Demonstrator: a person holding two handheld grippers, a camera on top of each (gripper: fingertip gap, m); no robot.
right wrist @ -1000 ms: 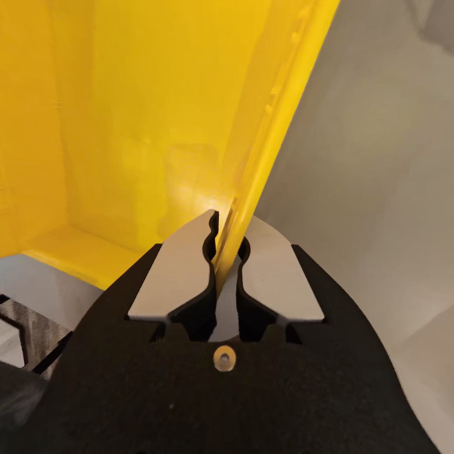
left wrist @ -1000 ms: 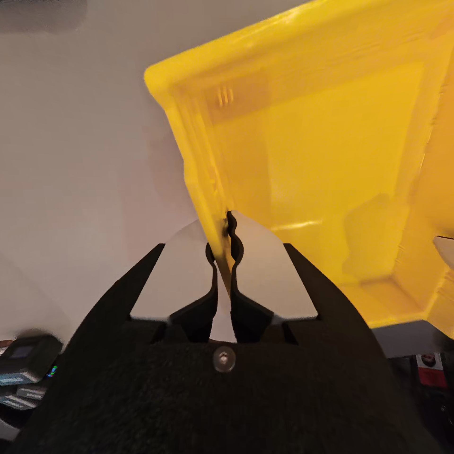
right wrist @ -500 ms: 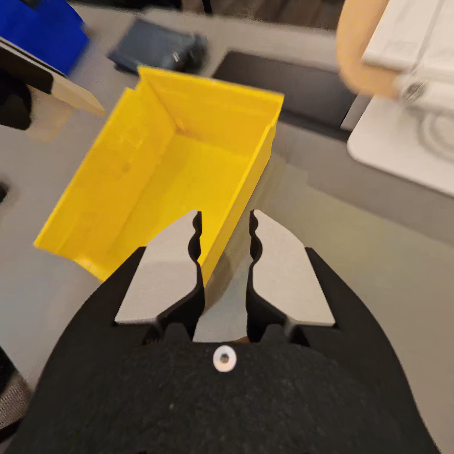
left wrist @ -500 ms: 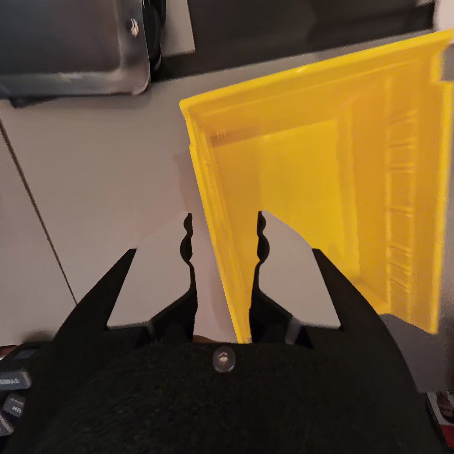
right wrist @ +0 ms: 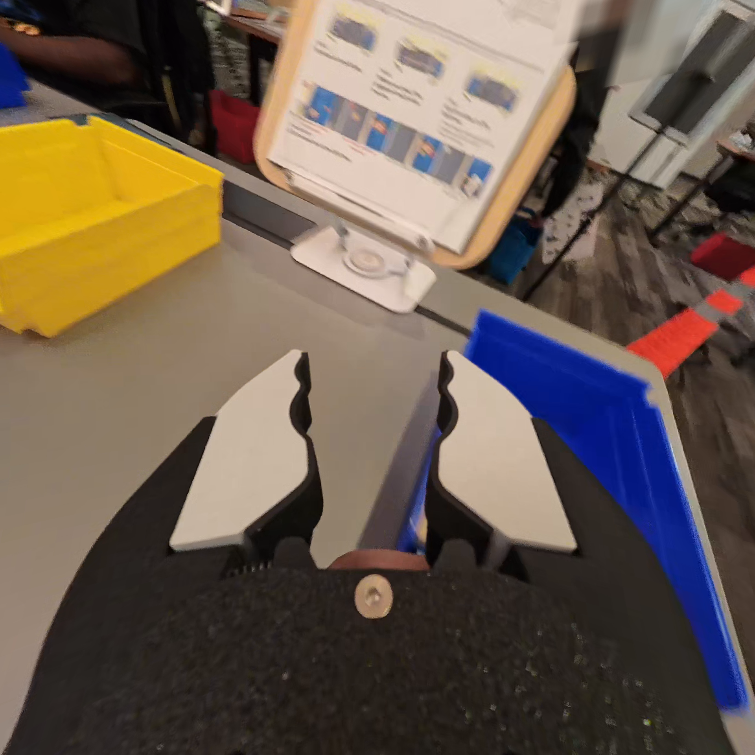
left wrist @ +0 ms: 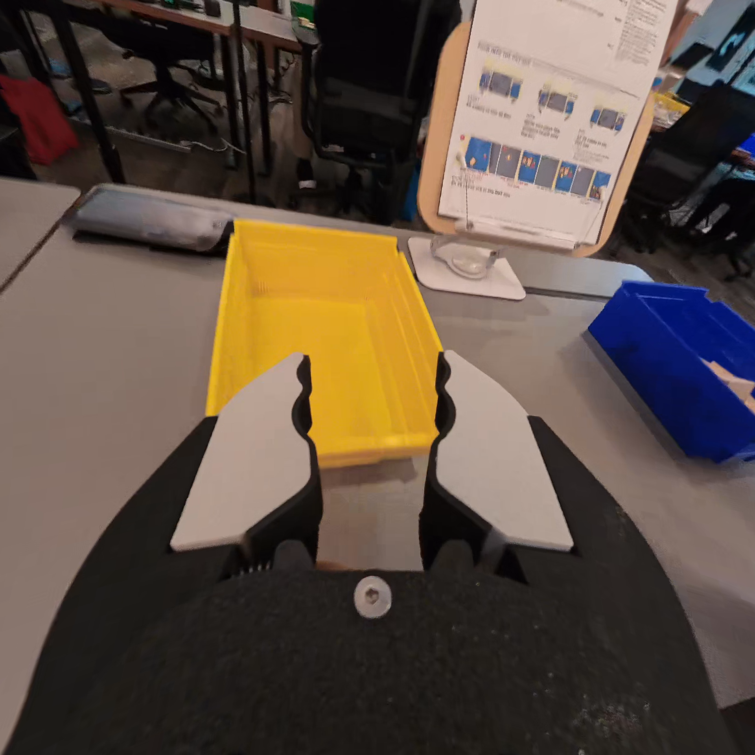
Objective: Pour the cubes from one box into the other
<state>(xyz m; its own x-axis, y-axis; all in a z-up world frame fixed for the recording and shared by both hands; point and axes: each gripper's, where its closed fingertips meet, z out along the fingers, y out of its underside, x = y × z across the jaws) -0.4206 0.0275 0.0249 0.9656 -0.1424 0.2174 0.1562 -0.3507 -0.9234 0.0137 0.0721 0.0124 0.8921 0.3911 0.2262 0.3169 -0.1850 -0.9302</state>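
The yellow box (left wrist: 327, 327) stands upright and empty on the grey table (left wrist: 102, 347), just beyond my left gripper (left wrist: 371, 363), which is open and empty above its near end. The box also shows at the far left of the right wrist view (right wrist: 102, 228). The blue box (left wrist: 674, 367) sits to the right with pale cubes (left wrist: 735, 384) showing inside. My right gripper (right wrist: 374, 361) is open and empty above the table, its right finger over the blue box's (right wrist: 592, 408) left wall. The cubes are hidden in that view.
A tilted board with printed sheets on a white stand (left wrist: 531, 122) is at the table's far edge, between the boxes; it also shows in the right wrist view (right wrist: 408, 102). A dark flat case (left wrist: 151, 224) lies at the far left. The table's right edge (right wrist: 694, 470) runs beside the blue box.
Both grippers were shut on the tilted yellow box's side walls, then opened and let it go. They have drawn back and up; the box now rests flat on the table.
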